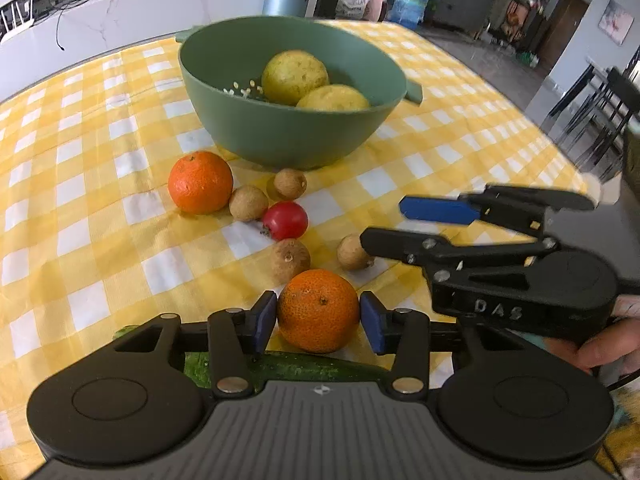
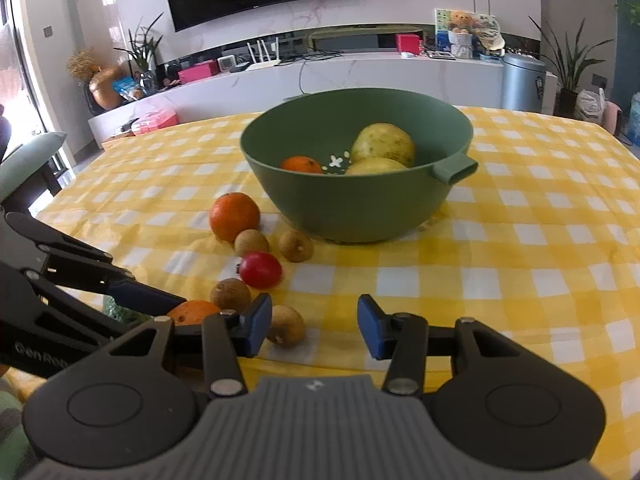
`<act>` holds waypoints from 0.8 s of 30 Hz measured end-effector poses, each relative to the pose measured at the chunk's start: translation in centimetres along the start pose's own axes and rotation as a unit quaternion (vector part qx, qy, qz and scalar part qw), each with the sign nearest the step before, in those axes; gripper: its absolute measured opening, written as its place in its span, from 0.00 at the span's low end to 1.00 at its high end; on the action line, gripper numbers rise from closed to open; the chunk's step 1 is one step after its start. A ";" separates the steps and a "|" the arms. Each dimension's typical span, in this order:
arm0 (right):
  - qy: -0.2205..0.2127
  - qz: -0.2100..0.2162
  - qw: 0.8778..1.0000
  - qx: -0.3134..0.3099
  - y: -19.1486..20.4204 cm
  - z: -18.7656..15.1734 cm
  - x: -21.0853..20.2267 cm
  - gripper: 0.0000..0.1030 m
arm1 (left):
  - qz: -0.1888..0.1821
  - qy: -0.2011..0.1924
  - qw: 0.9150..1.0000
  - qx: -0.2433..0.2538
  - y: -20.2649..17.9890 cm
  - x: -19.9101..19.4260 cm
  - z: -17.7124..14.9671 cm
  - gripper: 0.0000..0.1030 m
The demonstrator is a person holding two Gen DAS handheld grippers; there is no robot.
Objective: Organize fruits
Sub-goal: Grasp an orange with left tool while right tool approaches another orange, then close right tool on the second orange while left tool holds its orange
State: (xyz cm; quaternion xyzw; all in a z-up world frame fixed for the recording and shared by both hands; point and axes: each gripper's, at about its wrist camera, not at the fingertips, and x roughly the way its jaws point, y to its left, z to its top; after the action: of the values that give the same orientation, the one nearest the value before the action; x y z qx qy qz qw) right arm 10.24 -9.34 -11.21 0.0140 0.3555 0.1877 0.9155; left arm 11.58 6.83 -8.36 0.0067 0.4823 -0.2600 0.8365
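A green bowl on the yellow checked cloth holds two yellow-green fruits and, in the right wrist view, a small orange. My left gripper has its blue pads on both sides of an orange near the table's front edge; the pads touch or nearly touch it. A second orange, a red fruit and several small brown fruits lie in front of the bowl. My right gripper is open and empty, just right of a brown fruit; it shows in the left wrist view.
A green cucumber lies under the left gripper at the table's front edge. The bowl has a handle on its right side. A white TV counter, a bin and plants stand beyond the table.
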 end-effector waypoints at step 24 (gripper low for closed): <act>-0.026 -0.002 0.990 -0.141 7.8 3.3 3.5 0.38 | 0.109 -0.113 0.970 -0.185 8.2 -4.2 0.6 0.49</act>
State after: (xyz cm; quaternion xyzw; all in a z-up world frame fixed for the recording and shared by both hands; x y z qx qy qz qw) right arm 12.18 -0.48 -9.81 -0.1106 0.3013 0.2335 0.9179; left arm 14.01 15.55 -6.54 -0.1246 0.4208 -0.0729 0.8956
